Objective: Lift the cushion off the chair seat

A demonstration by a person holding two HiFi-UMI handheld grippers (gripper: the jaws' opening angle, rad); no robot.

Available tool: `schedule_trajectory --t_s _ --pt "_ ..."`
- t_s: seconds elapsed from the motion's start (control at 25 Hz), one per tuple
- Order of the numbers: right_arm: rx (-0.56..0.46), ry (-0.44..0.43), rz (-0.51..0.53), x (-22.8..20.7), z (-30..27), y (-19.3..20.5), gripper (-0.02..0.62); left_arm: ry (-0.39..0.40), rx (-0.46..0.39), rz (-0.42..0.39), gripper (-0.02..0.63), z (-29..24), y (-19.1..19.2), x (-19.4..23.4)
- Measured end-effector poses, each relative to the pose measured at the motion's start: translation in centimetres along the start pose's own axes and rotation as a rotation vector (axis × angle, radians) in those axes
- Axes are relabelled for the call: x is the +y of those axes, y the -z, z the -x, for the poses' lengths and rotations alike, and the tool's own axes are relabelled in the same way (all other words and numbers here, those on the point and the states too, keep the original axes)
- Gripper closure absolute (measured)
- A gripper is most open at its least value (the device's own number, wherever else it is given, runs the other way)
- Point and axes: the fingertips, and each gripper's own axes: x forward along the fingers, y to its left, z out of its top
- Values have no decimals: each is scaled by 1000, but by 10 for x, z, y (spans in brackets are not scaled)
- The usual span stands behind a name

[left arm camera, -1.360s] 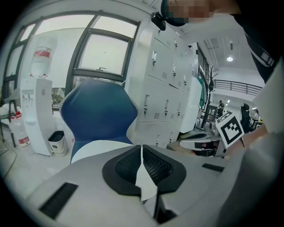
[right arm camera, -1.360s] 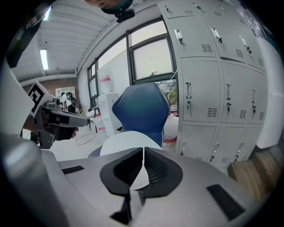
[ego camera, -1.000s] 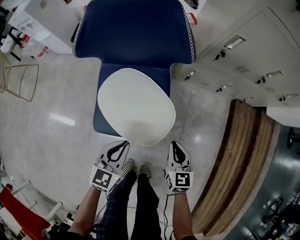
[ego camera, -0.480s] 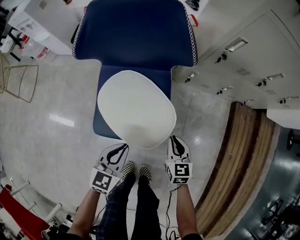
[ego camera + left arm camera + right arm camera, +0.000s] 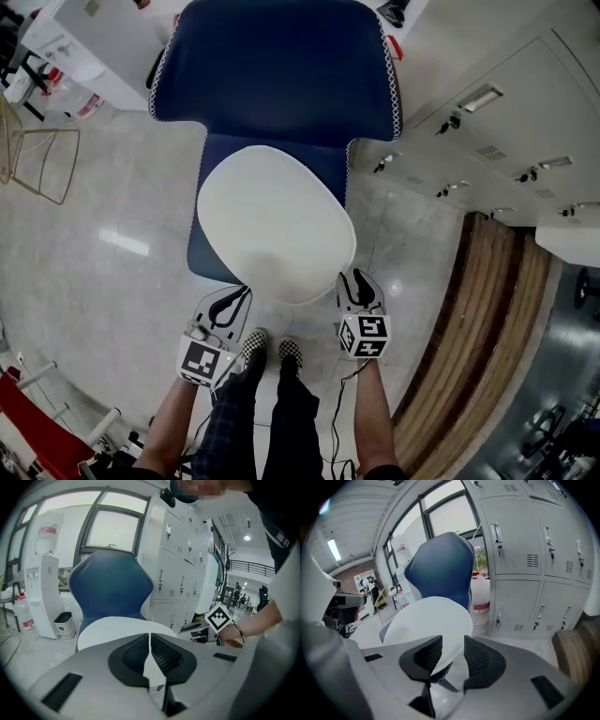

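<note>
Head view is showing my right gripper point(image 5: 360, 277) nearer, empty jaws just opening, cushion point(image 5: 275, 223) overhanging the seat's point(image 5: 200, 255) front edge ahead; left gripper point(image 5: 242, 292) clenched.

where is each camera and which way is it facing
Head view: on the person's head, looking steeply down at the white cushion on the blue chair; shows both forearms, legs, left gripper and right gripper.
Left gripper view: on the left gripper, facing the chair front; own shut jaws, plus the right hand.
Right gripper view: on the right gripper, facing cushion and lockers; its jaws have just been opening, cushion edge ahead, not between them.
All three share cushion and chair.
</note>
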Motion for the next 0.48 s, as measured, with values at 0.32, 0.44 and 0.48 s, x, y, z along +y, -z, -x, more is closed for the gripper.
schedule_trajectory --t_s 0.32,0.44,0.48 --pt "58 -71 -93 2 -22 15 362 -15 9 -2 580 -5 5 9" --pt "68 -79 -118 2 -28 18 340 -21 -13 -8 580 -7 6 14" --pt "71 -81 -122 3 -30 19 337 -19 -12 -13 580 -8 6 14"
